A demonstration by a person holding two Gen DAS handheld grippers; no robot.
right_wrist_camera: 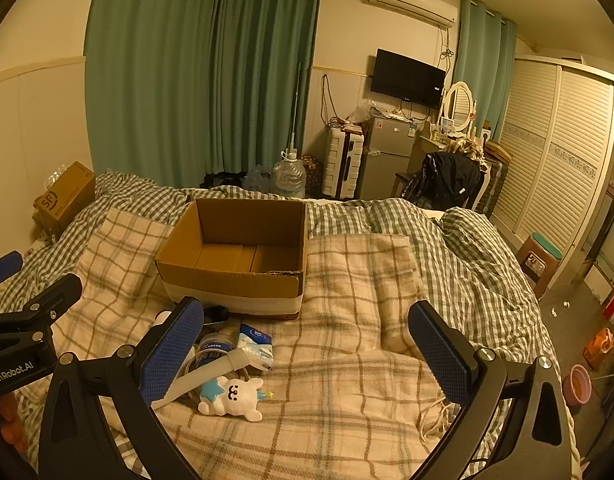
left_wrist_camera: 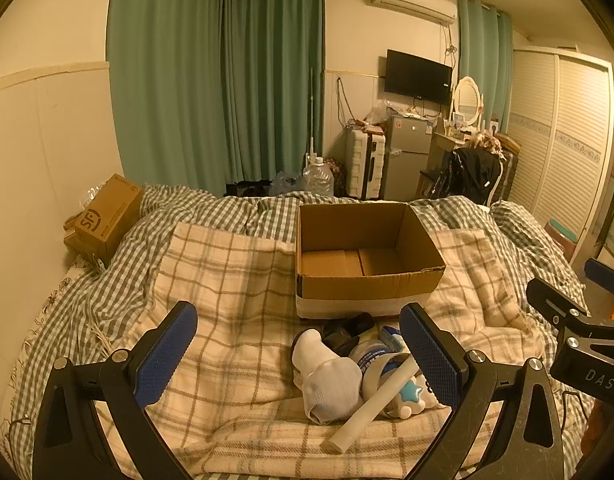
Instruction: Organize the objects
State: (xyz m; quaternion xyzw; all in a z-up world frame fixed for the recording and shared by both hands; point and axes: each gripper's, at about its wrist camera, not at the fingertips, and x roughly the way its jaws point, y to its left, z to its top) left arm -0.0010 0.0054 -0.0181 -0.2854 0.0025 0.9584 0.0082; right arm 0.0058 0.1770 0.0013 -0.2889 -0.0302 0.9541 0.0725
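Observation:
An open cardboard box (left_wrist_camera: 367,264) stands empty on the plaid blanket (left_wrist_camera: 227,280); it also shows in the right wrist view (right_wrist_camera: 235,256). In front of it lies a pile: a white sock (left_wrist_camera: 327,376), a white tube (left_wrist_camera: 375,404), a tape roll (left_wrist_camera: 377,360), a white toy with a blue star (right_wrist_camera: 233,396), a tissue pack (right_wrist_camera: 256,344) and a dark object (left_wrist_camera: 347,330). My left gripper (left_wrist_camera: 303,352) is open and empty, jaws either side of the pile. My right gripper (right_wrist_camera: 311,344) is open and empty, the pile by its left finger.
A second cardboard box (left_wrist_camera: 103,220) sits at the bed's far left by the wall. Green checked bedding (right_wrist_camera: 467,240) covers the bed. Beyond the bed stand a water jug (right_wrist_camera: 289,178), suitcase (right_wrist_camera: 343,164), small fridge (right_wrist_camera: 387,156) and a chair with a black jacket (right_wrist_camera: 447,180). A wardrobe (right_wrist_camera: 555,152) is right.

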